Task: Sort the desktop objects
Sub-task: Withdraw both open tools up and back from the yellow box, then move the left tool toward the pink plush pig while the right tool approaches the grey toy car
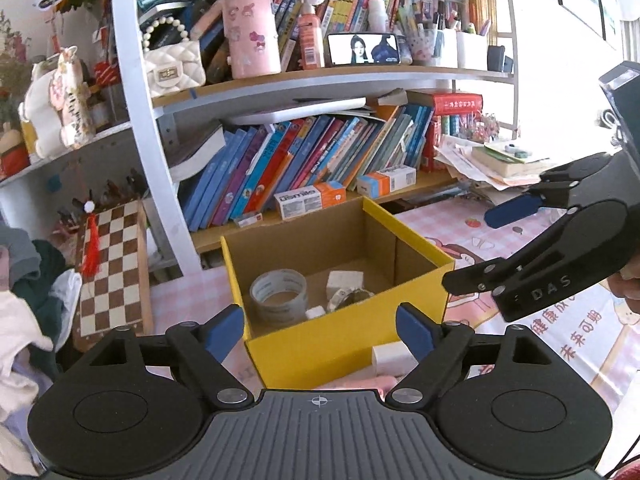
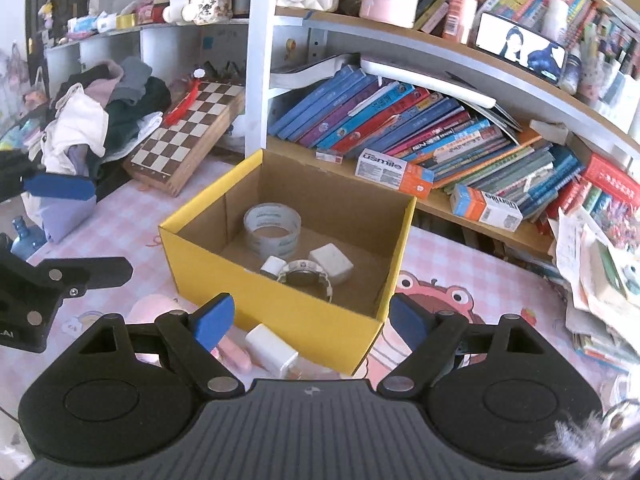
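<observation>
A yellow cardboard box stands open on the pink desk mat. Inside lie a roll of clear tape, a white watch, a small white plug and a white block. Outside the box's near wall lie a white charger and a pink object. My left gripper is open just in front of the box. My right gripper is open too, above the charger and the box's near corner. Both are empty.
Shelves packed with leaning books stand behind the box, with two toothpaste boxes on the low ledge. A chessboard and a heap of clothes sit at the left. Loose papers pile up at the right.
</observation>
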